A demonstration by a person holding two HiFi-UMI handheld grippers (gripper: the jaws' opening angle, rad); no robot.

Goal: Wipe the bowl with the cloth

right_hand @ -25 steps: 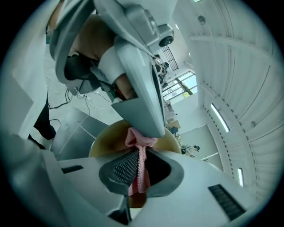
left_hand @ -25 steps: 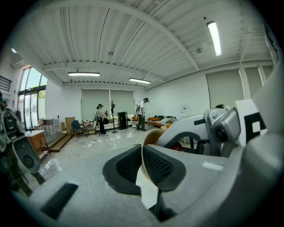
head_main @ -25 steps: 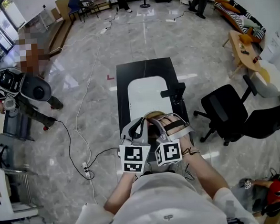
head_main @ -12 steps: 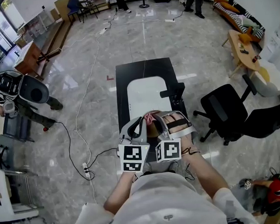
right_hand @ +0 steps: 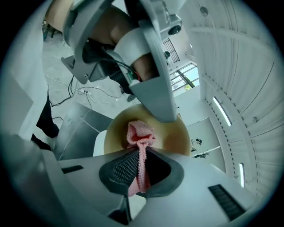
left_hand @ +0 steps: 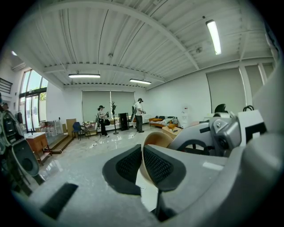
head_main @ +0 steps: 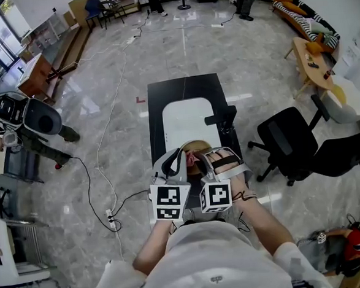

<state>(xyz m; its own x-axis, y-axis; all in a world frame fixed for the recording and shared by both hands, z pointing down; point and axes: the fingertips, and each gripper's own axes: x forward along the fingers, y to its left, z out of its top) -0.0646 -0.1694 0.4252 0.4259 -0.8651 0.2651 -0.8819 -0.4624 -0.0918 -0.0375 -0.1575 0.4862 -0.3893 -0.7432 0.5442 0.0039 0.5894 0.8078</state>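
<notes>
A tan bowl (head_main: 197,147) is held up over the near end of the black table (head_main: 185,87), tilted on its side. My left gripper (head_main: 180,160) is shut on its rim; in the left gripper view the thin bowl wall (left_hand: 153,141) stands between the black pads (left_hand: 163,166). My right gripper (head_main: 202,163) is shut on a pink cloth (head_main: 191,158). In the right gripper view the cloth (right_hand: 141,133) runs from the pads into the bowl's (right_hand: 177,137) inside and its bunched end touches the inner wall. The left gripper (right_hand: 151,88) hangs over the bowl there.
A white mat (head_main: 188,122) lies on the table beyond the bowl, with a black device (head_main: 222,117) at its right edge. A black office chair (head_main: 290,142) stands right of the table. Cables (head_main: 105,176) run across the floor at the left.
The cloth has shifted a little inside the bowl and the bowl's far rim shows again. Both grippers keep their holds and have barely moved.
</notes>
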